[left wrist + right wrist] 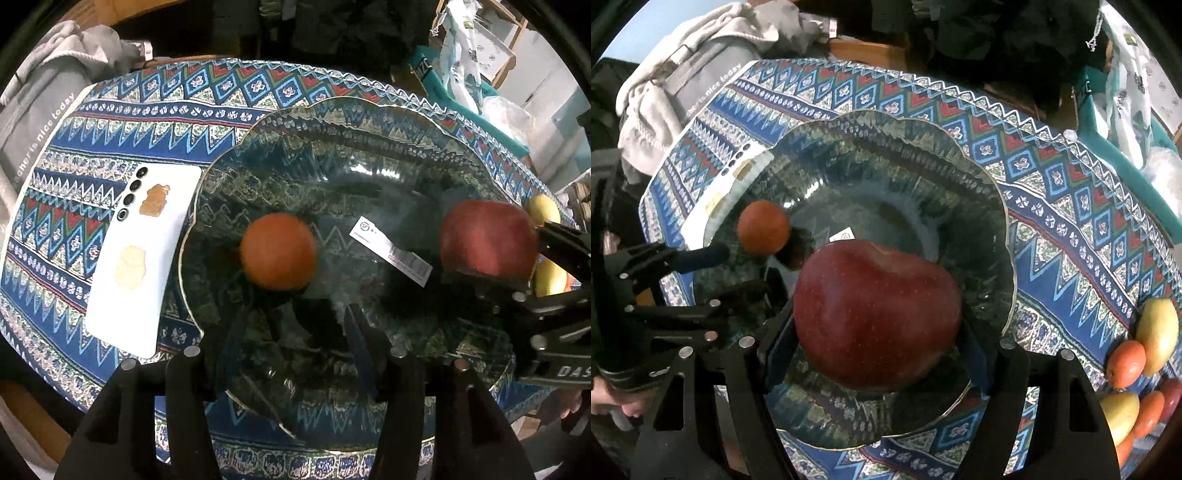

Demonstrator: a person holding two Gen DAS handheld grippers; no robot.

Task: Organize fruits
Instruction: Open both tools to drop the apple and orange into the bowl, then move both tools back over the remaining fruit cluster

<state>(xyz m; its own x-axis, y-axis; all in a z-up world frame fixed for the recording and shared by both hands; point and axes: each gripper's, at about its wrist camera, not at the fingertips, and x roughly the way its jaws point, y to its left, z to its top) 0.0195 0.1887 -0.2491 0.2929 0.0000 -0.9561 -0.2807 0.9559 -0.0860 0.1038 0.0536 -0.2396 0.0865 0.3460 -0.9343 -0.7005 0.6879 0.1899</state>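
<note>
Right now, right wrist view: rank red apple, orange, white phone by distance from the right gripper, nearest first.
1. red apple, between the right gripper fingers, over the glass bowl.
2. orange, in the bowl, to the left.
3. white phone, beyond the bowl's left rim on the tablecloth.

Glass, cloth and matte black plastic all over

The big scalloped bowl [1004, 206] is clear glossy glass with a thin shiny rim, so the woven-looking patterned cloth [1071, 229] covering the tabletop shows right through it. In the bowl, the red apple [875, 314] has smooth waxy skin with tiny pale speckles, the orange [279, 251] looks duller and finely pitted. Just left of the bowl, the phone [136, 266] back is smooth white plastic. Each gripper [875, 354] is matte black plastic with small metal pins.
</note>
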